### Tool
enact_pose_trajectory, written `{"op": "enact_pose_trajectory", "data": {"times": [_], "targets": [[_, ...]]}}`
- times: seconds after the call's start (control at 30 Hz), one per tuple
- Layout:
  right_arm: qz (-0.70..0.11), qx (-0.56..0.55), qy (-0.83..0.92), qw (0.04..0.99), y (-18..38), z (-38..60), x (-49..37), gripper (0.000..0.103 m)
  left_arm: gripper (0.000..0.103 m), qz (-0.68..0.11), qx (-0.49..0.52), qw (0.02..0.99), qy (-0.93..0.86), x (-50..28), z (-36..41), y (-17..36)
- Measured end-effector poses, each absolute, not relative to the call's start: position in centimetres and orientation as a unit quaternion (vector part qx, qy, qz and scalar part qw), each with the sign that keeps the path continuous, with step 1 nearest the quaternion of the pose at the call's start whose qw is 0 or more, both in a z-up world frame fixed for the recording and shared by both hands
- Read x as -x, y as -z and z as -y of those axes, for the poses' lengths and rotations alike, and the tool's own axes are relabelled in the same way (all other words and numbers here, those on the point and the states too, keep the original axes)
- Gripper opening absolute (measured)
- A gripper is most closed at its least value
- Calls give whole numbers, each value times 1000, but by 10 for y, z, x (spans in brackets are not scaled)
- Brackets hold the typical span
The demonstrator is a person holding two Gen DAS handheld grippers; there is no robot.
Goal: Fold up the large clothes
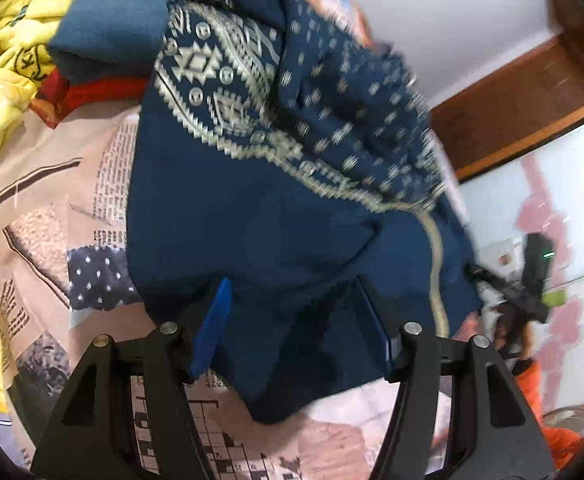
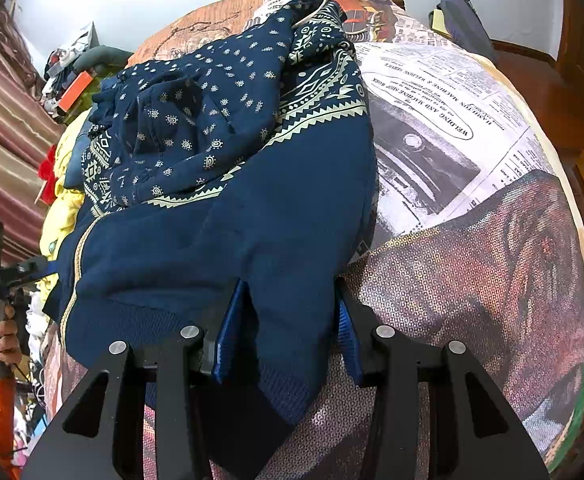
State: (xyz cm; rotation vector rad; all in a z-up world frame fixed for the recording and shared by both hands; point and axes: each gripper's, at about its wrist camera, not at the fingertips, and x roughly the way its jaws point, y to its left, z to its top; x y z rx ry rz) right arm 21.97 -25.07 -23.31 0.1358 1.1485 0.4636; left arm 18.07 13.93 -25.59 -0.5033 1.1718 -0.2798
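Bed (image 2: 472, 240) under newspaper-print cover; white wall far, wood trim right, striped curtain (image 2: 3, 140) left. Yellow cartoon blanket (image 1: 7, 60) & folded jeans (image 1: 115, 28) piled at far left. Navy sweater (image 2: 251, 220) w/ cream geometric bands heaped mid-bed, hem near. Left tool (image 1: 296, 328) spread apart, cloth loose btwn pads. Right tool (image 2: 287, 332) clamped on ribbed hem.
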Motion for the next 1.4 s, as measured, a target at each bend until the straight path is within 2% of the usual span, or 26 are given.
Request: {"op": "enact_pose_trajectory", "data": {"times": [0.23,0.3,0.37,0.47,0.6,0.7,0.83,1.0,1.03,1.07,1.1,1.4], "targets": [[-536,-71,-222,811,234,254,-218,40,61,-532,198,819,75,-158,-159,243],[-536,-71,-222,812,234,253,-219,41,61,-532,222,815,64,-149,-176,244],[-534,-71,-221,813,234,252,-219,42,67,-538,249,802,70,-146,-186,251],[-530,-70,-217,816,234,251,-218,43,67,-564,300,764,87,-145,-190,277],[-528,-65,-215,819,234,250,-217,43,68,-579,316,743,111,-157,-170,298],[-529,-63,-217,818,234,250,-218,43,80,-563,312,756,122,-170,-156,297],[-529,-66,-218,817,235,250,-218,43,80,-554,294,769,127,-193,-140,293],[-526,-68,-220,818,235,251,-217,43,47,-515,242,810,143,-204,-124,254],[-526,-69,-221,818,235,252,-216,43,36,-505,235,818,146,-203,-123,246],[-526,-70,-221,818,236,251,-216,43,18,-495,226,826,148,-201,-122,237],[-526,-71,-222,818,236,252,-216,43,9,-489,222,830,150,-199,-122,231],[-522,-58,-223,821,236,249,-214,43,8,-482,188,850,98,-162,-168,191]]}}
